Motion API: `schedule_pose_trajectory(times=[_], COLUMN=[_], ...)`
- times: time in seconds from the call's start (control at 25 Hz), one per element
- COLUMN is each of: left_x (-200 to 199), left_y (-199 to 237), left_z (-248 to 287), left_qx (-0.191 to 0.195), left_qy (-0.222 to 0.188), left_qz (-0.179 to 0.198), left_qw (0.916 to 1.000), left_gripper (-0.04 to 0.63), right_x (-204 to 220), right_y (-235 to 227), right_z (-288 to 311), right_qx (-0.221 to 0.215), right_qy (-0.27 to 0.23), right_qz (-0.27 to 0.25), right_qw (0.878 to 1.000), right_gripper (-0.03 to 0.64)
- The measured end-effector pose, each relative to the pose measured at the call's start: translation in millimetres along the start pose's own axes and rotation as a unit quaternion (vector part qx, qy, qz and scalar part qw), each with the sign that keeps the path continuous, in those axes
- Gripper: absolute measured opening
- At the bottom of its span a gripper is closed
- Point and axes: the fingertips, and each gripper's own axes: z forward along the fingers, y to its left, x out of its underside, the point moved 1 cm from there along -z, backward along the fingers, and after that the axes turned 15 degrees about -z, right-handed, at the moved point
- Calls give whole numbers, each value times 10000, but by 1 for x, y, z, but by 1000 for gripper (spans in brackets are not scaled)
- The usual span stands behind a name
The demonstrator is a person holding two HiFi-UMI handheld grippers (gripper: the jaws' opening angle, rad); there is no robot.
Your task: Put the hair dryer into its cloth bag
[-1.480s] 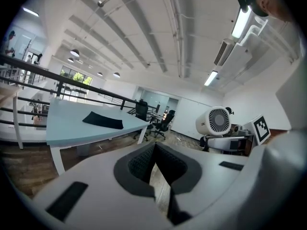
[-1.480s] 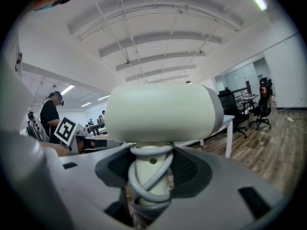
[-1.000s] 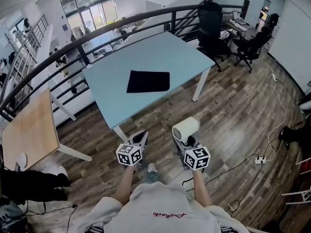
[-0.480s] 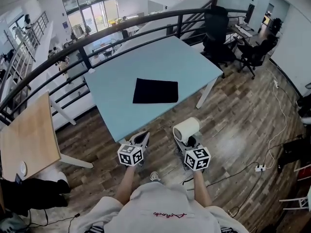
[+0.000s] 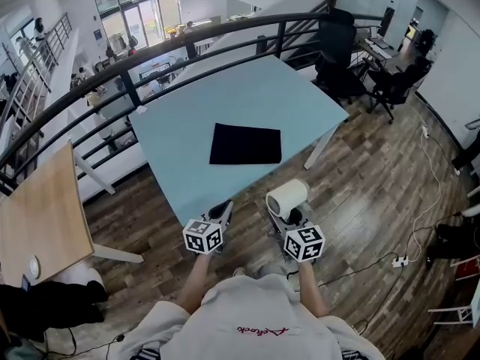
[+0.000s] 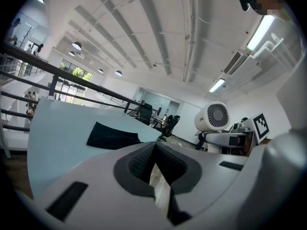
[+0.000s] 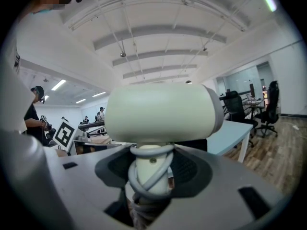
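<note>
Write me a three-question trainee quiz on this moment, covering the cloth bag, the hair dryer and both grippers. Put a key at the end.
1. Multiple choice. The cloth bag lies: A) on the floor; B) flat on the blue table; C) on an office chair.
2. True or false. The right gripper is empty.
3. Short answer. Are the fingers of the left gripper together or apart?

Key
1. B.
2. False: its fingers clamp the handle of the hair dryer, with the cord wound round it.
3. Together, with nothing between them.
</note>
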Motion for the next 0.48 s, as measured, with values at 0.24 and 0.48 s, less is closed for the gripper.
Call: schedule_pose_trajectory(times=[0.24,0.48], left_x=[5,5], left_y=[8,14], left_z=[7,11], left_qx=[31,-25], left_qy=[48,88], left_qz=[-71,-52], left_qw=[10000,9999], left_gripper=[6,6], right_x=[3,2], right_y=[3,-4], right_z=[14,24], right_qx=[-91,-120], right_qy=[86,39], right_qz=[-84,-85], right_qw=[9999,9999], right_gripper=[222,222])
